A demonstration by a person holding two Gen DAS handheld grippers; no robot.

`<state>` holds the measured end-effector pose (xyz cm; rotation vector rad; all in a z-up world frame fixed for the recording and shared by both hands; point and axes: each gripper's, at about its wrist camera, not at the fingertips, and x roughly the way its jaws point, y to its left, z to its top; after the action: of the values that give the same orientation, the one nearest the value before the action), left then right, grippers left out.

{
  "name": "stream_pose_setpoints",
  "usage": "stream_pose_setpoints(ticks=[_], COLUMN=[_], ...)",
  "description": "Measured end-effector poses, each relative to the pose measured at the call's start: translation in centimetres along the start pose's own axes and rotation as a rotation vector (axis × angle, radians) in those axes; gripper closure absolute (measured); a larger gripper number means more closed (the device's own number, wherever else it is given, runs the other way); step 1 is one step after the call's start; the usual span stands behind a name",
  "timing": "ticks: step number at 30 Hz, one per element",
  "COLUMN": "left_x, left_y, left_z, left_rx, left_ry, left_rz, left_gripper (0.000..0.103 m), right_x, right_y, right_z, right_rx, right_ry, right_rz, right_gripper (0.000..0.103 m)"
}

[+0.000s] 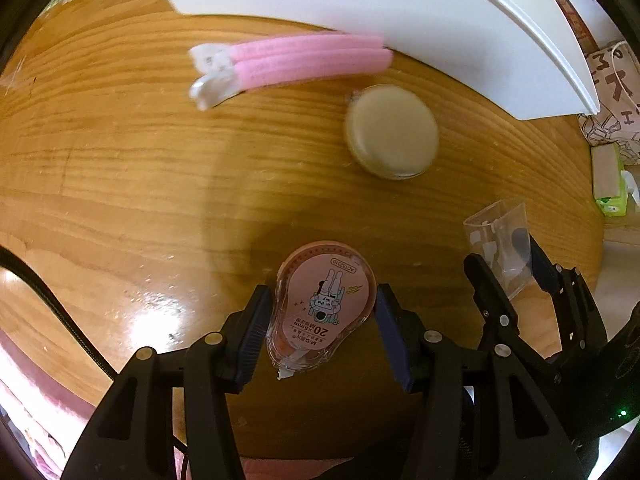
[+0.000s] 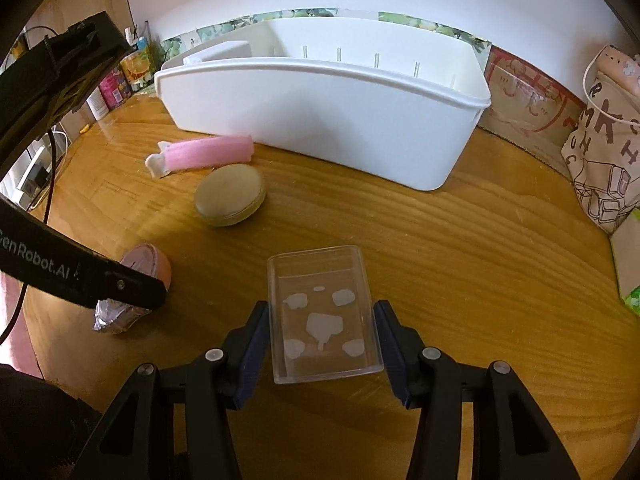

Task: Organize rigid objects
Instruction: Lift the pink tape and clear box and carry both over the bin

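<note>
My left gripper (image 1: 320, 320) points down at the wooden table (image 1: 120, 160) and is shut on a pink correction tape dispenser (image 1: 326, 300), one pad on each side. To its right, my right gripper (image 2: 322, 336) is shut on a clear plastic box (image 2: 322, 316) with white stickers, also seen as the clear box (image 1: 500, 248) in the left wrist view. A pink foam clip (image 2: 212, 152) and a round beige case (image 2: 230, 194) lie in front of the white storage bin (image 2: 320, 120). The left gripper's finger (image 2: 120, 284) hides part of the tape dispenser (image 2: 146, 260).
A printed tote bag (image 2: 600, 168) and a green tissue pack (image 1: 608, 184) sit at the table's right edge. Cardboard (image 2: 520, 100) leans behind the bin. Small bottles and cartons (image 2: 116, 80) stand at the back left. A black cable (image 1: 48, 292) crosses the left side.
</note>
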<state>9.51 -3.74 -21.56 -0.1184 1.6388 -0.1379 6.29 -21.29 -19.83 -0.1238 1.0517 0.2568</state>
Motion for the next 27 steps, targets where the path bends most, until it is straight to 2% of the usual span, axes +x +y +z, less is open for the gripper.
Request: stream_pose_setpoints(ticks=[11, 17, 23, 27], left_x=[-2.5, -5.2, -8.8, -11.9], left_y=[6.8, 10.1, 12.8, 12.8], left_z=[-1.1, -0.8, -0.1, 1.0], left_rx=[-0.092, -0.160, -0.219, -0.232], left_ry=[-0.038, -0.078, -0.172, -0.255], left_rz=[0.011, 0.045, 0.083, 0.088], left_gripper=[0.047, 0.047, 0.047, 0.047], right_x=[-0.9, -2.4, -3.5, -4.4], right_y=[4.7, 7.9, 9.7, 10.2], right_z=[1.3, 4.1, 7.3, 9.5], right_rx=[-0.060, -0.107, -0.163, -0.189], right_ry=[-0.013, -0.066, -0.134, -0.185], right_rz=[0.025, 0.059, 0.087, 0.091], right_gripper=[0.051, 0.051, 0.051, 0.051])
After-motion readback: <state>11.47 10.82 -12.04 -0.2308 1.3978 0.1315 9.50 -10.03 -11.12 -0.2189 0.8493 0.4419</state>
